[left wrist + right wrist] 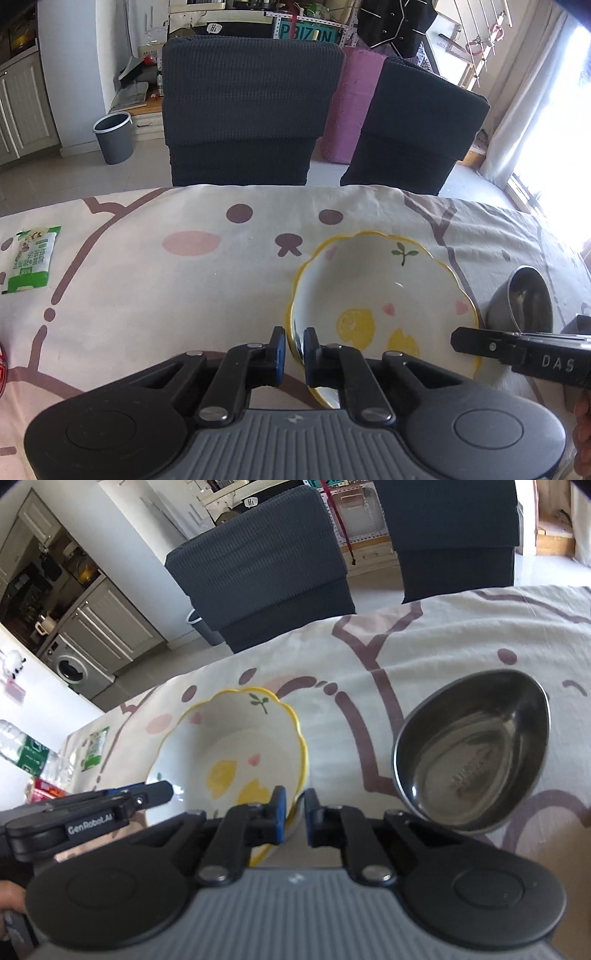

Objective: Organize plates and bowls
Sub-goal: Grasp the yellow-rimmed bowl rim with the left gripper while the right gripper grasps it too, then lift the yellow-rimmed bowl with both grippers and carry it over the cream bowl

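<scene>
A white ceramic bowl [388, 280] [229, 738] with a wavy yellow rim and lemon prints sits on the cartoon-print tablecloth [147, 295]. My left gripper [294, 334] is shut on its near-left rim, which runs between the blue pads. My right gripper [294, 794] is shut on the near-right rim of the same bowl. In the left wrist view, a black finger of the right gripper [480, 345] reaches over the bowl's right edge. A stainless steel bowl [472, 749] [528, 299] stands empty just to the right, apart from both grippers.
A green snack packet [29, 258] lies at the table's left. A plastic water bottle [22, 749] stands further left. Two dark chairs [251, 110] [417, 125] stand behind the table's far edge, and a grey bin [112, 136] is on the floor.
</scene>
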### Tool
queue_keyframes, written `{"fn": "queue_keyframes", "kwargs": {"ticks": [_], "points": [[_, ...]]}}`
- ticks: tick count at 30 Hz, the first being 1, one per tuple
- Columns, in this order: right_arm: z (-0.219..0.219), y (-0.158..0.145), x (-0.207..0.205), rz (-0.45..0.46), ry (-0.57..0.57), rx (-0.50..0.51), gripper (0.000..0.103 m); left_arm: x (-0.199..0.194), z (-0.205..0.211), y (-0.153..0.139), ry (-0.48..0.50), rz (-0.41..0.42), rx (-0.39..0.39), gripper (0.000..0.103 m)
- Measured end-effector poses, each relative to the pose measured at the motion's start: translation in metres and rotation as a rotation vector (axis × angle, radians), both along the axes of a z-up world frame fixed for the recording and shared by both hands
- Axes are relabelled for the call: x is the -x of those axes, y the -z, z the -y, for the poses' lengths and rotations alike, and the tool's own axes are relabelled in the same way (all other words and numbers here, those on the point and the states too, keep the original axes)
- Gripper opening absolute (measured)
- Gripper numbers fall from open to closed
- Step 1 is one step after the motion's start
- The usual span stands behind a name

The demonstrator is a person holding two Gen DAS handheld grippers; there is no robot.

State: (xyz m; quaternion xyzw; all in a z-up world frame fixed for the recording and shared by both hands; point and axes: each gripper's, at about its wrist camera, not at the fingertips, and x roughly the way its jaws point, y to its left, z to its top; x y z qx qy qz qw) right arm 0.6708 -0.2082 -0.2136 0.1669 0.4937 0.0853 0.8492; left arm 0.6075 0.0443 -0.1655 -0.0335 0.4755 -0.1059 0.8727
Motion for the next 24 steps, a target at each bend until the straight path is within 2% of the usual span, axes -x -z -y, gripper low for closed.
{"fn": "queue_keyframes", "kwargs": {"ticks": [7, 12, 17, 24], "points": [[-0.012, 0.006, -0.009, 0.010, -0.017, 0.065, 0.013, -0.006, 0.001, 0.006, -0.011, -0.002, 0.023, 0.010], [-0.017, 0.006, -0.006, 0.025, -0.026, 0.080, 0.012, 0.008, -0.004, -0.001, -0.045, 0.002, 0.041, 0.008], [-0.011, -0.012, 0.015, 0.068, -0.051, 0.073, 0.011, 0.034, -0.001, -0.027, -0.037, 0.047, 0.044, 0.007], [0.000, -0.055, 0.056, 0.126, -0.064, 0.059, 0.011, 0.076, 0.009, -0.069, -0.031, 0.091, 0.055, 0.008]]}}
